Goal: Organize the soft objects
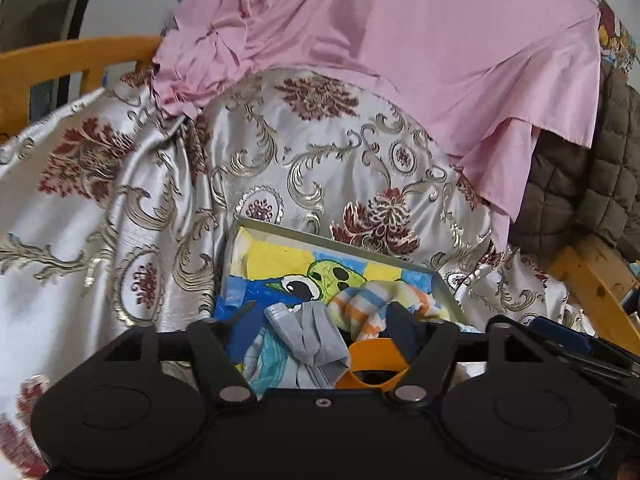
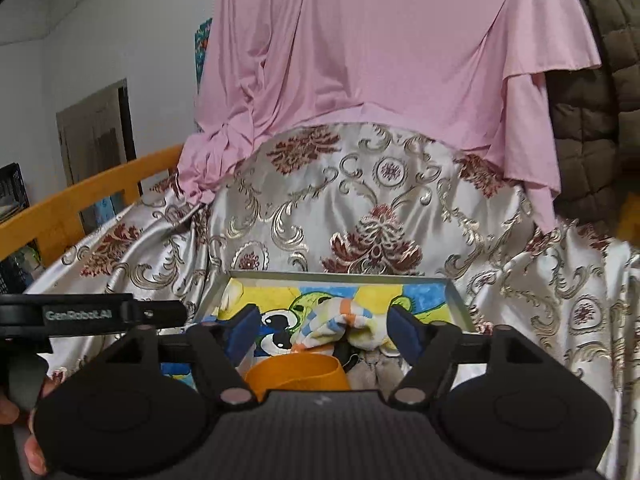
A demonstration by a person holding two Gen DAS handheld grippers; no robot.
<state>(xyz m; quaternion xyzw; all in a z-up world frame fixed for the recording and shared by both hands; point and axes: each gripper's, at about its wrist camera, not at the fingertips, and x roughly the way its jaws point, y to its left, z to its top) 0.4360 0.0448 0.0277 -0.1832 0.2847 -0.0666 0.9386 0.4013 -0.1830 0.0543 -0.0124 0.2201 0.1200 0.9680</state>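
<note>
Nearest the left wrist camera, the left gripper (image 1: 320, 320) stands with its blue-padded fingers (image 1: 243, 330) spread wide apart, clamping nothing. Between them a grey sock (image 1: 308, 338) lies crumpled, draped partly over an orange part of the tool (image 1: 370, 364); whether either pad touches the sock cannot be told. Just beyond it, an orange, blue and white striped sock (image 1: 372, 304) is bunched up beside a dark navy piece of cloth (image 1: 404, 326).

All of these soft things rest in a shallow grey tray (image 1: 320, 236) whose floor bears a bright cartoon drawing (image 1: 332, 276) in yellow, blue and green. At the right edge of this view, part of the other tool's black body (image 1: 576, 344) shows.

From the right wrist camera, the right gripper (image 2: 322, 326) likewise has its jaws parted and grips nothing; the striped sock sits between its fingers, just past the tips, above the same tray. At the left edge a hand (image 2: 24, 432) grasps the handle of the left tool, which is marked with pale lettering.

Beneath and behind the tray spreads a glossy silver cloth with dark red flowers and gold scrolls (image 1: 120, 184), rumpled over a mound. Farther back, a pink garment (image 1: 400, 52) hangs over that mound. A brown quilted jacket (image 1: 596, 168) sits at the right, and a yellow wooden rail (image 1: 76, 56) runs along the left, against a pale wall.
</note>
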